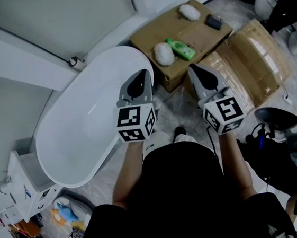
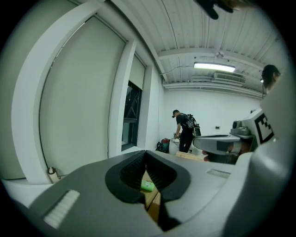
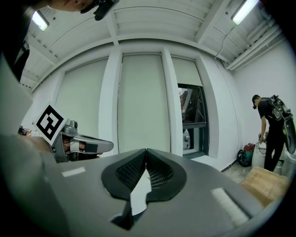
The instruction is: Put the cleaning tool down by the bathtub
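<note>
- The left hand-held gripper [image 1: 144, 72] is clenched and empty. In its own view [image 2: 146, 153] the ribbed pads meet at the tips. Only a far-off green bottle [image 2: 147, 186] shows through the gap behind them.
- The right hand-held gripper [image 1: 192, 68] is likewise clenched on nothing. Its own view [image 3: 146, 151] shows the pads together, with a pale surface behind them.
- I hold both units side by side, pointing forward, above the floor [image 1: 176, 104] between the end of the bathtub [image 1: 62, 152] and the cardboard box [image 1: 202, 29]. I judge this a neutral carry posture, with the jaws shut because there is nothing to grip.
- Task item location: no cleaning tool is in either unit. The candidates all lie on the cardboard box:
  - a white pad [image 1: 163, 54] at the corner nearest the tub rim
  - the green bottle [image 1: 181, 48] just beside it
  - a second white pad [image 1: 189, 11] farther back
  - a small dark object [image 1: 213, 21] near the far edge
- I cannot tell for certain which of these is the tool named. The near white pad is my best reading.
- Placement rationale: that pad rests on the box corner just beside the tub, so it is handy from the tub side. Either the set-down is finished or the pick-up has not begun, and I cannot say which.
- Any new grasp would call for the jaws to part first.
</note>
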A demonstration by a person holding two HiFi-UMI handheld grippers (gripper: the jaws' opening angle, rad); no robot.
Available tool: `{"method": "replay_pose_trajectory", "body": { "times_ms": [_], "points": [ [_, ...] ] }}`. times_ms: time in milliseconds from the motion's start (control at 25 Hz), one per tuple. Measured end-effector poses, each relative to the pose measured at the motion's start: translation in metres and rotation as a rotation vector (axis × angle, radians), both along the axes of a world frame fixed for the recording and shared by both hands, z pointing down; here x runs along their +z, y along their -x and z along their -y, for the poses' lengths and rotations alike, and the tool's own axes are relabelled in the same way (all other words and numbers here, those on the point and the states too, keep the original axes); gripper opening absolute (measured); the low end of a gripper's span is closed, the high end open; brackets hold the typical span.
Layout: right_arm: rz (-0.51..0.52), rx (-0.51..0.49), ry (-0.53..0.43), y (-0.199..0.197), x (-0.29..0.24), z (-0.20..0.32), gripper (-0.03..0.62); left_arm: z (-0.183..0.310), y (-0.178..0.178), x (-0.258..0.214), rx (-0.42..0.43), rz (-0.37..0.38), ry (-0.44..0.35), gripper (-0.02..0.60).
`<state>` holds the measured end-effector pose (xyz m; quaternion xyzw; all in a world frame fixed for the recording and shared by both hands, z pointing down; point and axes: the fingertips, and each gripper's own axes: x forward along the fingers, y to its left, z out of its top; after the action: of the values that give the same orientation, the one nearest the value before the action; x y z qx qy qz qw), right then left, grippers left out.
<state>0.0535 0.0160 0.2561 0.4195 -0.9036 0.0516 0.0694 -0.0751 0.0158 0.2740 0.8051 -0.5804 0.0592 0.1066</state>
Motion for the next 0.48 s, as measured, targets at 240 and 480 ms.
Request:
{"method": "replay_pose_trajectory", "body": {
  "times_ms": [240, 480],
  "points": [
    [-0.002, 0.005, 0.006, -0.0005, 0.0027, -0.0013, 0.008, -0.0007, 0.0016, 0.0008, 0.001, 0.004, 0.0, 0.0],
    [-0.006, 0.005, 0.013, 0.0015, 0.0052, -0.0023, 0.008, -0.0018, 0.005, 0.004, 0.0, 0.006, 0.01, 0.0]
  ]
}}
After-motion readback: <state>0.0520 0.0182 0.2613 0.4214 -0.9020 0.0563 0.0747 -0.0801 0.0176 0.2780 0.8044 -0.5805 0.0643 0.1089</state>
